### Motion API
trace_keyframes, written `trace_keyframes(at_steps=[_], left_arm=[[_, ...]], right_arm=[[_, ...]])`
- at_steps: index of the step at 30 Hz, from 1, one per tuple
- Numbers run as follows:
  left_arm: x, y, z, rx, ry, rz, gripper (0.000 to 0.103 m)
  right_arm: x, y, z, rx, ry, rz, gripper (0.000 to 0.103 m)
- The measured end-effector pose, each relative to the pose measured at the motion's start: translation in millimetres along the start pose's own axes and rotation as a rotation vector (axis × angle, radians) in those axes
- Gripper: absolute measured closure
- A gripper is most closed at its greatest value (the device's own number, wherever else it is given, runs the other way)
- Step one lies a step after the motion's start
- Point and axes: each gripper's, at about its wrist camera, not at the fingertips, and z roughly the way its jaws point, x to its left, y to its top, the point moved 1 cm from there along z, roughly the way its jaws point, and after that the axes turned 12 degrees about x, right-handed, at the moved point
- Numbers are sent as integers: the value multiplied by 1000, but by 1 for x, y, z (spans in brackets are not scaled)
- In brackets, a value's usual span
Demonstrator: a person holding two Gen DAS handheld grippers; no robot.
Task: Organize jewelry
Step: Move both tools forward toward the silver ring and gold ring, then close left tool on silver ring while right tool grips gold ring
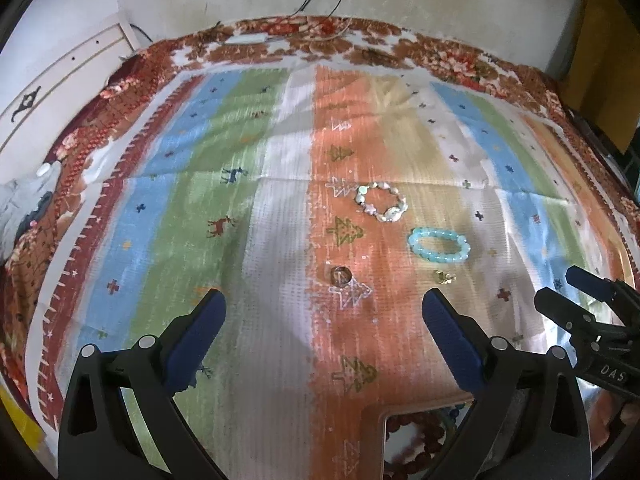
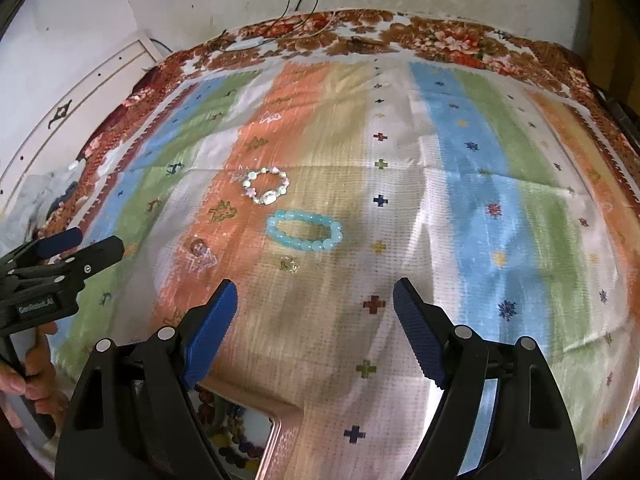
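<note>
Several pieces lie on the striped cloth (image 1: 280, 240). They are a white pearl bracelet (image 1: 390, 216), a turquoise bead bracelet (image 1: 440, 258), a small ring (image 1: 341, 275) and a small gold piece (image 1: 445, 277). My left gripper (image 1: 324, 306) hovers open just short of the ring, with nothing between its blue pads. In the right wrist view, my right gripper (image 2: 316, 294) is open and empty, just short of the gold piece (image 2: 289, 264) and the turquoise bracelet (image 2: 316, 245). The pearl bracelet (image 2: 269, 198) lies farther back and the ring (image 2: 197, 246) to the left.
A pink-rimmed box (image 2: 280, 428) holding dark bead strings sits under the grippers at the near edge. Each gripper shows in the other's view: the right gripper (image 1: 560, 285), and the left gripper (image 2: 94, 242) held by a hand (image 2: 24, 380). A floral blanket (image 1: 460, 60) and wall lie behind.
</note>
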Motion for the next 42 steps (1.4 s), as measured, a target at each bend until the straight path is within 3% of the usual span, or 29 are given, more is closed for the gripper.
trace_keyframes(at_steps=[9, 23, 31, 34, 37, 42], left_arm=[[4, 16, 30, 110, -65, -15, 22], [-2, 33, 66, 219, -64, -2, 33], [-3, 40, 84, 269, -59, 11, 48], [-4, 43, 90, 281, -63, 18, 48], [-5, 45, 96, 292, -58, 28, 48], [-7, 46, 104, 314, -51, 41, 51]], right_arm=[[7, 10, 29, 87, 17, -20, 23], [11, 26, 59, 152, 16, -44, 23], [13, 32, 75, 180, 8, -56, 23], [15, 34, 82, 194, 9, -63, 23], [15, 38, 89, 213, 13, -61, 32], [16, 41, 101, 238, 21, -62, 33]])
